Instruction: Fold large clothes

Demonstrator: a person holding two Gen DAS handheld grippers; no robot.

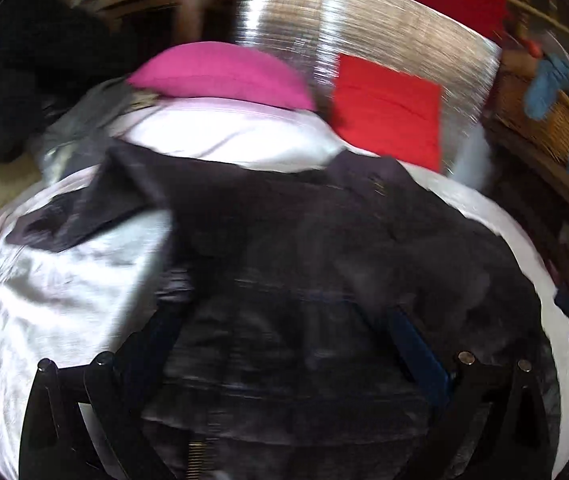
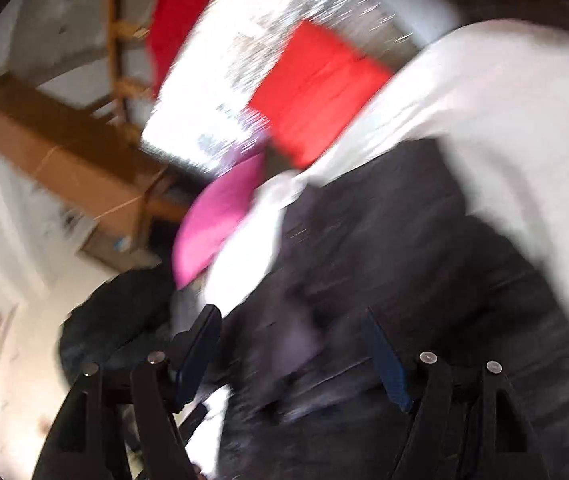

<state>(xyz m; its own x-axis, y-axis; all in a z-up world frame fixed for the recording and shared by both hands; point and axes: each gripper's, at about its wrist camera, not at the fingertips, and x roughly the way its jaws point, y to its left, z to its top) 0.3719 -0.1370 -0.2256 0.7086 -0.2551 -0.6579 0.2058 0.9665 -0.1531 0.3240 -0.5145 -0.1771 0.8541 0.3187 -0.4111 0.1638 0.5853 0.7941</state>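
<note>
A large dark garment (image 1: pixel 304 248) lies spread on the white bed sheet (image 1: pixel 64 272), with one sleeve or flap (image 1: pixel 84 216) stretched out to the left. My left gripper (image 1: pixel 284 324) hovers over the garment's near part, jaws wide apart, and no cloth is pinched between them. In the tilted, blurred right wrist view the same garment (image 2: pixel 404 248) fills the lower right. My right gripper (image 2: pixel 290 348) stands open above it, its pads clear of the cloth.
A pink pillow (image 1: pixel 220 76) and a red pillow (image 1: pixel 388 112) lean at the head of the bed against a shiny silver panel (image 1: pixel 364 24). Dark clothes (image 1: pixel 24 72) are heaped at the left and a wicker basket (image 1: pixel 544 120) stands at the right. A cardboard box (image 2: pixel 64 160) stands beyond the bed.
</note>
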